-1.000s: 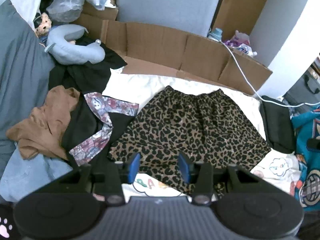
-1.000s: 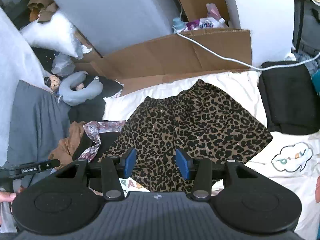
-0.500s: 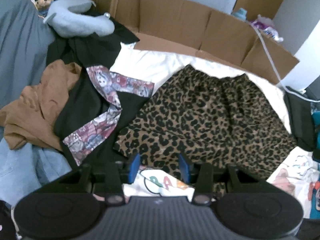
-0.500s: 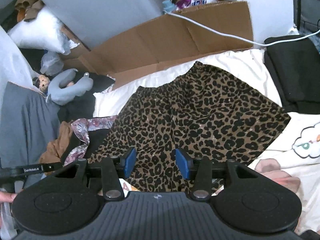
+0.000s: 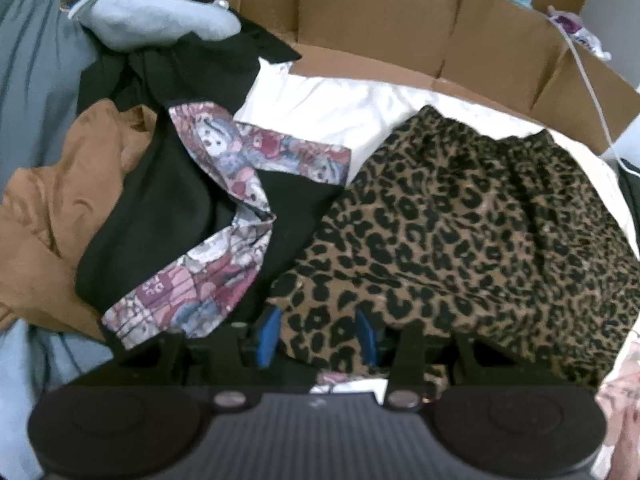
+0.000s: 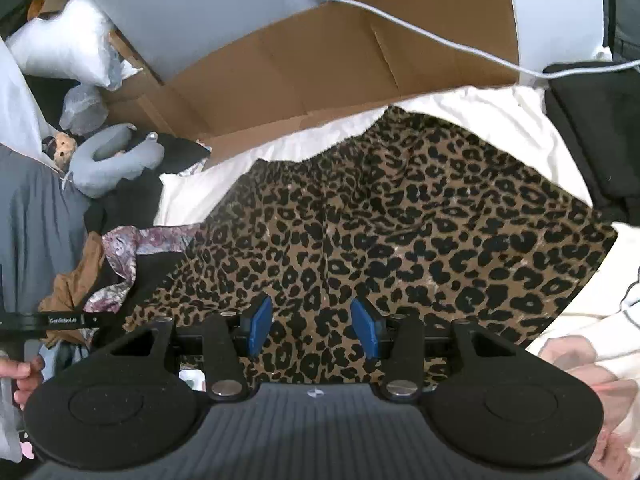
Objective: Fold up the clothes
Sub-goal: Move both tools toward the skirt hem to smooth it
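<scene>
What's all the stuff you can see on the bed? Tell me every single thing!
Leopard-print shorts: one, brown and black, spread flat mid-bed.
White sheet: one, under the shorts.
Patchwork-trimmed black garment: one, left of the shorts.
Brown garment: one, crumpled, far left.
Neck pillow: one, grey-blue, back left.
Cardboard: brown, behind the bed.
White cable: one, across the cardboard.
Black bag: one, right.
Left gripper: open, blue pads, over the shorts' near left corner.
Right gripper: open, over the near hem.

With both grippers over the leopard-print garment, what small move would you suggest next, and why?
Probably ease both down and close on the near hem. The left gripper and right gripper are open over the leopard-print garment, which lies spread flat and unfolded on the white sheet.
</scene>
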### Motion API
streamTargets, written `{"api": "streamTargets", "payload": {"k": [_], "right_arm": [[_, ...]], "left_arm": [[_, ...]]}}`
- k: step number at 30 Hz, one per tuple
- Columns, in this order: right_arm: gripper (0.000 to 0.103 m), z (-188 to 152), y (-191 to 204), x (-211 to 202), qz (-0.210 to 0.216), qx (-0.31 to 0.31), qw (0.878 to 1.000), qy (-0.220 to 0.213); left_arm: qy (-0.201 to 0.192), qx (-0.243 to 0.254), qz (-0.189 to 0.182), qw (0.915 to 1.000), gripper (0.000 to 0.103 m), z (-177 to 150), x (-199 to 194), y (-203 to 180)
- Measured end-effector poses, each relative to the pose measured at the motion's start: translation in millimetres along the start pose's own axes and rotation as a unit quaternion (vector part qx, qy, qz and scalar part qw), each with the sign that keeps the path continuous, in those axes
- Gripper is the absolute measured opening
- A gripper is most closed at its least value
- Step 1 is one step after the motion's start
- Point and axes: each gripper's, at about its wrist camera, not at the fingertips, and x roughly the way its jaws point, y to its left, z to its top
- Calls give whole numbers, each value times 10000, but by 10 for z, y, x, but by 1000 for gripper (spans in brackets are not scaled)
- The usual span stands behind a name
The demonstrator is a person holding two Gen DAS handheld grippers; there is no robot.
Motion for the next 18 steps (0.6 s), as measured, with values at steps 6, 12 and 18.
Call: {"api": "streamTargets", "payload": {"k": [6, 12, 18], "right_arm": [[51, -182, -32, 209, -33, -18, 10000, 63], [51, -319, 13, 362, 61, -76, 9998, 160], [51, -423, 96, 433, 93, -249, 9994, 237]], "left_arm": [[-22, 11, 109, 9999, 42, -28, 243, 137], [-26, 28, 63, 10000, 38, -139, 416, 248], [-48, -1, -47, 10000, 32, -232, 535, 346]]}}
